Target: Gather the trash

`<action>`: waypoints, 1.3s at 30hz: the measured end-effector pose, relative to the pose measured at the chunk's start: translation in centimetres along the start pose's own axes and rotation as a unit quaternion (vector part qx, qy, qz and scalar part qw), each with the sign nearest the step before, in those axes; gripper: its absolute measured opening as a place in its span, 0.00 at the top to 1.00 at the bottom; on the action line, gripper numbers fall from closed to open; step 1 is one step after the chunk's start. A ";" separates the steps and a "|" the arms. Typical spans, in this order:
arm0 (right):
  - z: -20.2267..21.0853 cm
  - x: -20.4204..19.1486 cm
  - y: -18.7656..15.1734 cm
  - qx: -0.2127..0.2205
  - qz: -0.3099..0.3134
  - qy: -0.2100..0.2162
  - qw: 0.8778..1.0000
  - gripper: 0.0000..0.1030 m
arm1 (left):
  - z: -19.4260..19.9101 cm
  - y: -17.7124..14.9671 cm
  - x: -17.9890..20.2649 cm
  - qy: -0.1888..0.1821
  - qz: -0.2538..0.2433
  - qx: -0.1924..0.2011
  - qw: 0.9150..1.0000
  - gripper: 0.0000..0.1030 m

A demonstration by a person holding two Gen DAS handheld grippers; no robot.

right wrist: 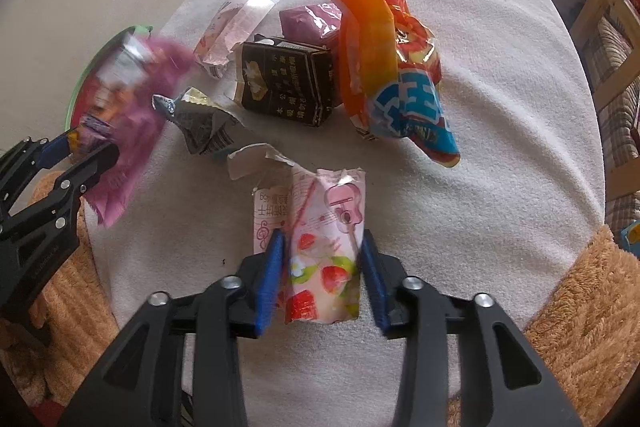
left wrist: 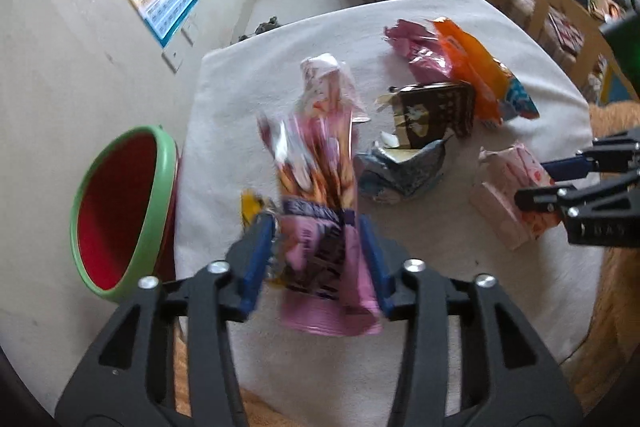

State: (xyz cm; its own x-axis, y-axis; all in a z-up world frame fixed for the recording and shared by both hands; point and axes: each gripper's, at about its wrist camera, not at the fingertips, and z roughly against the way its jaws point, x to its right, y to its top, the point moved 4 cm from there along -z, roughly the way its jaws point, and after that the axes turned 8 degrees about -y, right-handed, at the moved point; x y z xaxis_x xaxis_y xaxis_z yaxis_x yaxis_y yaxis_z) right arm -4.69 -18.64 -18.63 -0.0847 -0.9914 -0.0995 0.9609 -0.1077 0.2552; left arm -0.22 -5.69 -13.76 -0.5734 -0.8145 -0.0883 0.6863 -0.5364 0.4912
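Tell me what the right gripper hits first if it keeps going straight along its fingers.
The pink strawberry wrapper: it already lies between the right gripper's fingers on the white table cloth. Pushed on, the gripper would probably press into it and the cloth beneath; depth is hard to judge.

1. A white cloth [right wrist: 500, 147] covers the counter
2. On it lie an orange snack bag [right wrist: 372, 39], a dark carton [right wrist: 288, 83], a crumpled grey wrapper [right wrist: 204, 129] and a pink strawberry packet [right wrist: 320, 247]
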 end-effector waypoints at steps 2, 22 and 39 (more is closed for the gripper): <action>0.1 0.0 0.0 0.003 0.000 0.001 1.000 0.56 | 0.6 0.0 -0.2 -0.008 0.010 0.012 1.000 0.44; 0.4 1.6 -0.7 -0.016 -0.009 0.015 1.000 0.52 | 1.6 -0.6 -9.6 -0.102 0.261 0.018 0.960 0.42; 1.2 2.9 -1.2 -0.012 -0.024 0.019 0.999 0.52 | -4.3 -1.2 -7.7 -0.107 0.292 -0.079 0.947 0.37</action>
State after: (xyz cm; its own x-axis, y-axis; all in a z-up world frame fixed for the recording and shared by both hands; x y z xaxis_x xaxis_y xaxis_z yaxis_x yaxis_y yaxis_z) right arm -6.42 -21.43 -18.05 -0.1221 -0.9814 -0.1481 0.9621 -0.1537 0.2252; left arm 5.30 0.31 -17.41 -0.1408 -0.9285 0.3437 0.9633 -0.0483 0.2640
